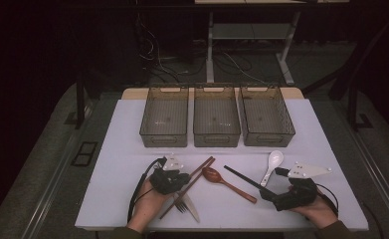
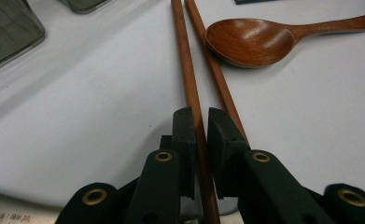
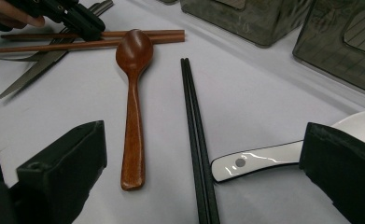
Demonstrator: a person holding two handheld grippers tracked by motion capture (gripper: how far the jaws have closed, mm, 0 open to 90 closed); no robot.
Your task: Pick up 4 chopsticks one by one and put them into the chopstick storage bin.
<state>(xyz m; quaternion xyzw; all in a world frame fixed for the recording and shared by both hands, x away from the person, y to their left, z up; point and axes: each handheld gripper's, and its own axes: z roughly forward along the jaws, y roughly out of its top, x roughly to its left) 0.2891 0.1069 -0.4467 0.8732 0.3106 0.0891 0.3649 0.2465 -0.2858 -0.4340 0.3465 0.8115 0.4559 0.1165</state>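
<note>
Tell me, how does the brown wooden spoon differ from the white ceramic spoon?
The brown wooden spoon is dark and matte, while the white ceramic spoon is pale and glossy. The wooden spoon has a long, slim handle; the ceramic one has a shorter, flatter handle with a small hole near its end. The wooden spoon lies beside the brown chopsticks, the ceramic one beside the black chopsticks. Both rest bowl-up on the table.

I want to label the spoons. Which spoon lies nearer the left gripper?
The brown wooden spoon, beside the left gripper; the white spoon lies by the right one.
</note>
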